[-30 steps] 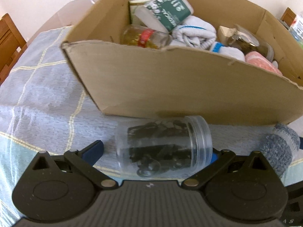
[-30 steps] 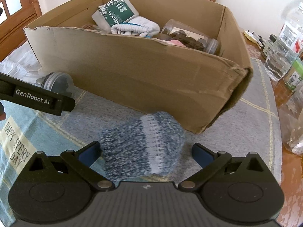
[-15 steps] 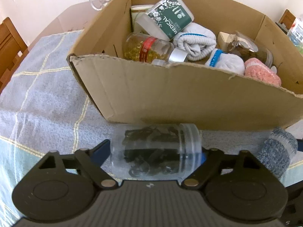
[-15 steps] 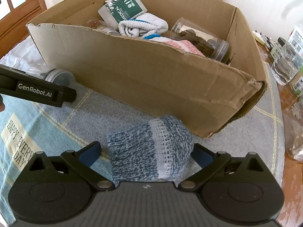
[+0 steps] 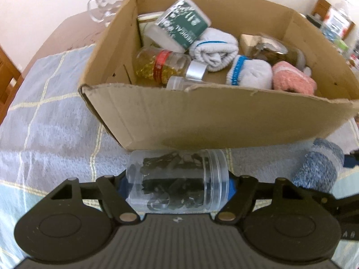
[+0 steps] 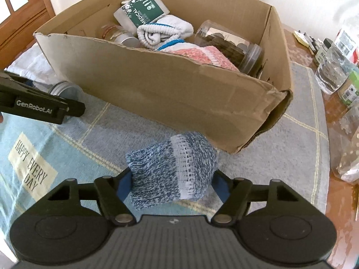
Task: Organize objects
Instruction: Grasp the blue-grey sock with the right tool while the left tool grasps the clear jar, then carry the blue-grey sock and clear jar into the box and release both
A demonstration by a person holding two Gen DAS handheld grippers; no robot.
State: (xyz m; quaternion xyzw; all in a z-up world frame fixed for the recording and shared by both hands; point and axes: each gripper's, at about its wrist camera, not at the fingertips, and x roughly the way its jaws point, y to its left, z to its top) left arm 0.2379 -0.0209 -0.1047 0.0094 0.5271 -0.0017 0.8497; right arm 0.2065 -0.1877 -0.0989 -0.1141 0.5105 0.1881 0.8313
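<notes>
Now both grippers have closed, the left gripper (image 5: pixel 177 185) pinching the jar (image 5: pixel 177 179), the right gripper (image 6: pixel 171 185) the rolled sock (image 6: pixel 172 168), ready for the box (image 6: pixel 179 89).

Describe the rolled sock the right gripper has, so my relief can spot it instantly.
Start at the big open cardboard box on the checked cloth. Just in front of its near wall, outside it, the right gripper clamps a rolled sock. It is the only blue-and-white speckled knit; the rolls inside the box are white with blue trim, or pink.
</notes>
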